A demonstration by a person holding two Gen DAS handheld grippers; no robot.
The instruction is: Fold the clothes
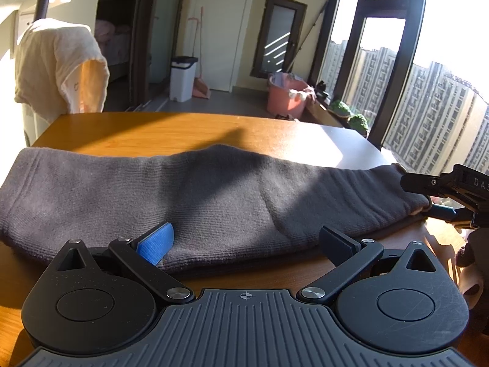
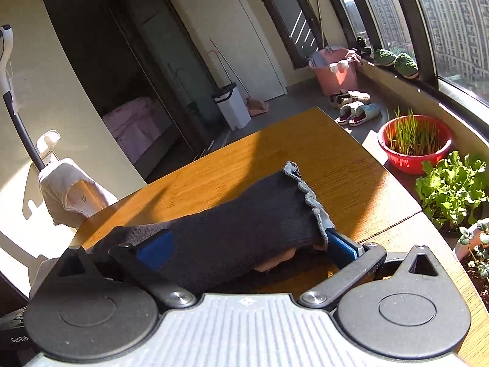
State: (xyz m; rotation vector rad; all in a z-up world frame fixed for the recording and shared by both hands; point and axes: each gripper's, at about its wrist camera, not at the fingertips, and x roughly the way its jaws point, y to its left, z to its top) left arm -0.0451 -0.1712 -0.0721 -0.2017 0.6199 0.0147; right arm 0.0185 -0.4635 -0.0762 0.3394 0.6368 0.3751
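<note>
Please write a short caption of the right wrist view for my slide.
Open right gripper astride the frilled end of a dark folded garment on a sunlit wooden table.

Sunlit wooden table, dark grey folded knit garment flat across it.

White letters "DAS", cut off at the frame edge, on the black right gripper, "GenRob", also cut off, on a dark device at the lower left edge of the right wrist view
</note>
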